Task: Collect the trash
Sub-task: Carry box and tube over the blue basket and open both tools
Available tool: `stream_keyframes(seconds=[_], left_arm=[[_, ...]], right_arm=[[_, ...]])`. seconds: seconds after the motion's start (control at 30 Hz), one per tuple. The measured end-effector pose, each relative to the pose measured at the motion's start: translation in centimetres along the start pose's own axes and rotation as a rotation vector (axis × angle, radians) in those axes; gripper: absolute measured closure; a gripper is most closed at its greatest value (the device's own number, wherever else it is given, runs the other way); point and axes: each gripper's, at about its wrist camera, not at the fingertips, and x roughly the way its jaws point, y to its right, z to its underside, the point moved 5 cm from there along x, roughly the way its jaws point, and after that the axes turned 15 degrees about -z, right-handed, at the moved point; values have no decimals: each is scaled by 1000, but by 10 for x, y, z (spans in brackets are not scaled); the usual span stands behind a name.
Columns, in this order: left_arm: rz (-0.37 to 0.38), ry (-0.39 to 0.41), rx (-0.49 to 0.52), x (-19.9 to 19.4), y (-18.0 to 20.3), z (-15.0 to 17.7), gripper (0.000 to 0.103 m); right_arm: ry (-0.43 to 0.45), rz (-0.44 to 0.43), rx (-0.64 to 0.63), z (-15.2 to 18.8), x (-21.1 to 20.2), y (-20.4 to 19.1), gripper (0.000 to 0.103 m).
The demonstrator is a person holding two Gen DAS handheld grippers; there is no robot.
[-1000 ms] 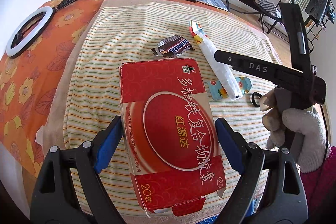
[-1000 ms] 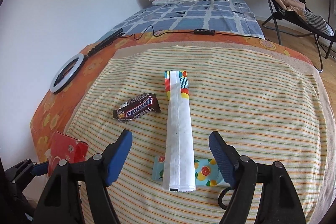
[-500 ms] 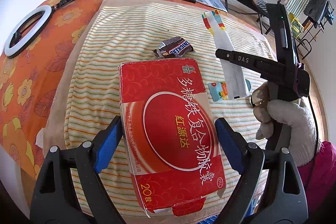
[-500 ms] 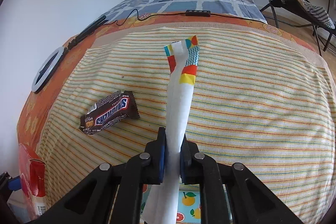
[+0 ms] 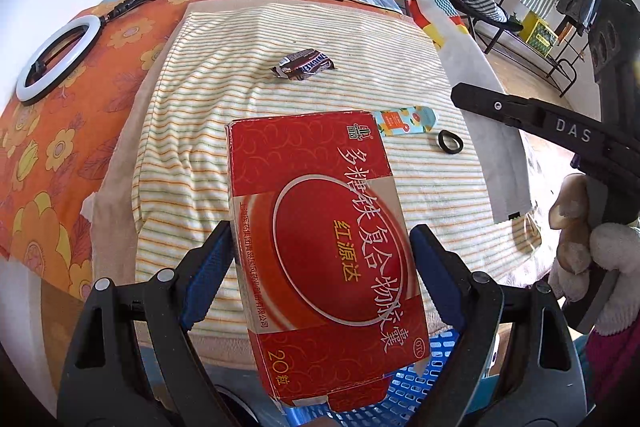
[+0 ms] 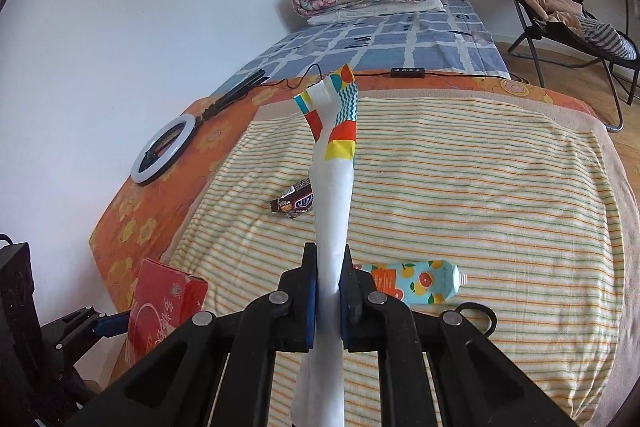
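Left tongs (image 5: 320,259) clenched on red box (image 5: 324,247) above blue basket (image 5: 404,387), basket mostly hidden, right tongs (image 6: 328,291) gripped long white wrapper (image 6: 332,187) lifted over bed (image 6: 480,167), candy wrapper (image 6: 294,203) partly covered.

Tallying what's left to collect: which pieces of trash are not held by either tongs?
Two lie loose on the striped blanket: the Snickers wrapper and the fruit-print tube. The red box sits between the left tongs; the right tongs pinch the long white wrapper.

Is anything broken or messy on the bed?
A few bits look messy. The chocolate bar wrapper lies torn open and crumpled on the striped blanket. The red box in the left gripper has a ragged, torn flap at its near end.
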Motion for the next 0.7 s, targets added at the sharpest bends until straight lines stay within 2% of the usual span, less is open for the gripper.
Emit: stream_keyframes(seconds=[0.33, 0.7], left_arm=[[12, -19, 37, -31, 1, 67, 14], [38, -81, 77, -39, 16, 129, 14]], right_arm=[[-38, -37, -13, 86, -71, -36, 96], [-136, -68, 18, 188, -111, -59, 96]])
